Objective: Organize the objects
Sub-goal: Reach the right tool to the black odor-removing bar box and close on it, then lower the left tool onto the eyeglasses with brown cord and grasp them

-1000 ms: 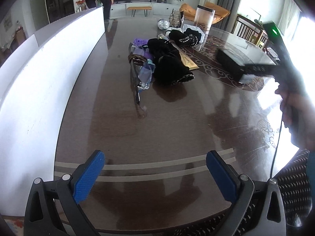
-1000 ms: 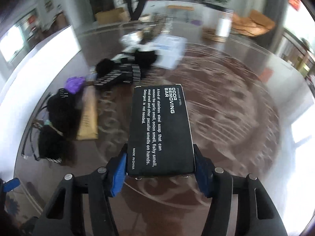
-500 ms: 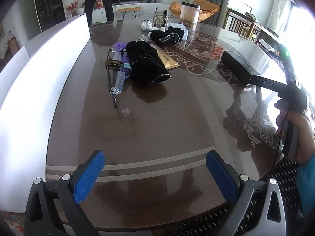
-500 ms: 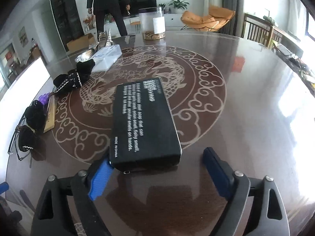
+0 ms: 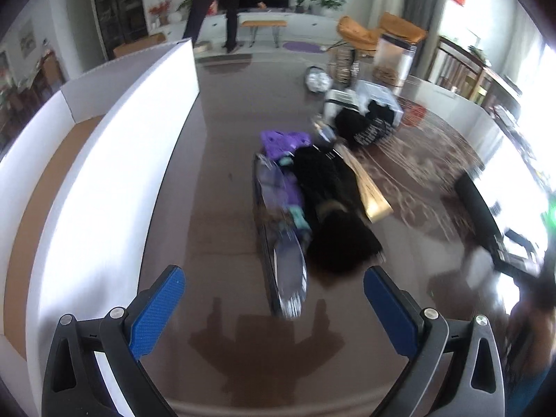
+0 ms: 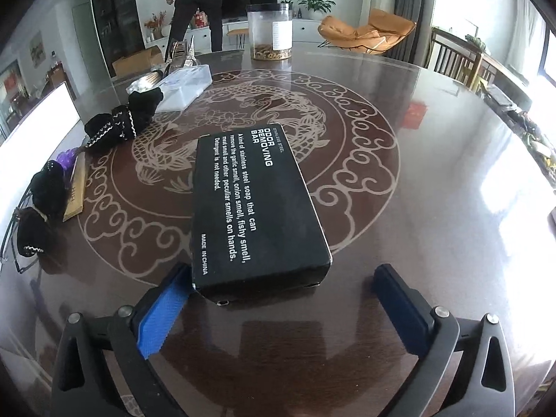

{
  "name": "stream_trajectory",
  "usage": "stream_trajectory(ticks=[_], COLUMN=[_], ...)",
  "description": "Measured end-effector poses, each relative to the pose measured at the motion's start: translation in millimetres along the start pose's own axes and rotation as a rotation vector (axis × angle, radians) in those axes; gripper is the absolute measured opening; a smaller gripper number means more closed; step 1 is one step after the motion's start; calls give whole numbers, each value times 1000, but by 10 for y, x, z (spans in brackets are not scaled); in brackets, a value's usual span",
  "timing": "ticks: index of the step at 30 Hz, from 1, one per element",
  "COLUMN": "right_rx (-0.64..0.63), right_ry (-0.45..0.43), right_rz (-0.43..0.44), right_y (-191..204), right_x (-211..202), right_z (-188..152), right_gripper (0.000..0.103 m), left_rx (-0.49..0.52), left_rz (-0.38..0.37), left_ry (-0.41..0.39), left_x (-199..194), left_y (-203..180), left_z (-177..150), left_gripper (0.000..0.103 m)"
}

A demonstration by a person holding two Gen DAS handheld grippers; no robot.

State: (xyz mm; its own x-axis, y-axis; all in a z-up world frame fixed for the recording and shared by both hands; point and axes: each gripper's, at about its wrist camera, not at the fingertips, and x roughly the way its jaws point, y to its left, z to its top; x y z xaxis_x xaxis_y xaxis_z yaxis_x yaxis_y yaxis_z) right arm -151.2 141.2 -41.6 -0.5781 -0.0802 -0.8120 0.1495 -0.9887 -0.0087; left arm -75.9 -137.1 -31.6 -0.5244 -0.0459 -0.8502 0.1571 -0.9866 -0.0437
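Soap box [image 6: 259, 208], black with white print, lies flat on the dark round table [image 6: 434, 180] over the edge of its inlaid dragon ring. The right gripper [image 6: 281, 295] straddles the box's near end with its jaws opening: the left pad [image 6: 163, 312] sits right at the box's corner, whether touching cannot be told, and the right pad [image 6: 399, 305] stands clear of it with bare table between. Only this view shows the print, a clear jar [image 6: 270, 31] at the far rim, and a clear plastic case [image 6: 184, 87] beside a black sock [image 6: 121, 121].

From the left wrist the same box shows only as a dark blurred slab [image 5: 476, 208] at the right edge. That view alone gives the white-walled carton [image 5: 114, 160] along the table's left side, its brown floor in sight. The left gripper [image 5: 274, 299] is spread wide with nothing between its pads, over bare table just short of a heap: a glossy transparent item with a dark frame [image 5: 281, 243], black fabric [image 5: 333, 215], something purple [image 5: 281, 139] and a tan strip [image 5: 370, 191]. The whole picture is smeared, so finer detail in the heap cannot be told. A person [image 5: 222, 3] stands across the room in both views.
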Motion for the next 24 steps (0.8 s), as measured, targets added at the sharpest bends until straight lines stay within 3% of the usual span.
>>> stream_trajectory(ticks=[9,24], right_rx=[-2,-2], right_ry=[0,1], right_rz=[-2,-1], right_y=[-4,-3], right_x=[-6,-5], right_z=[-2,-2], right_gripper=[103,103], left_rx=[-10,-38], left_rz=[45,56], left_ry=[40,57], left_x=[387,389], left_y=[53,137], left_z=[250,260], left_gripper=[103,103])
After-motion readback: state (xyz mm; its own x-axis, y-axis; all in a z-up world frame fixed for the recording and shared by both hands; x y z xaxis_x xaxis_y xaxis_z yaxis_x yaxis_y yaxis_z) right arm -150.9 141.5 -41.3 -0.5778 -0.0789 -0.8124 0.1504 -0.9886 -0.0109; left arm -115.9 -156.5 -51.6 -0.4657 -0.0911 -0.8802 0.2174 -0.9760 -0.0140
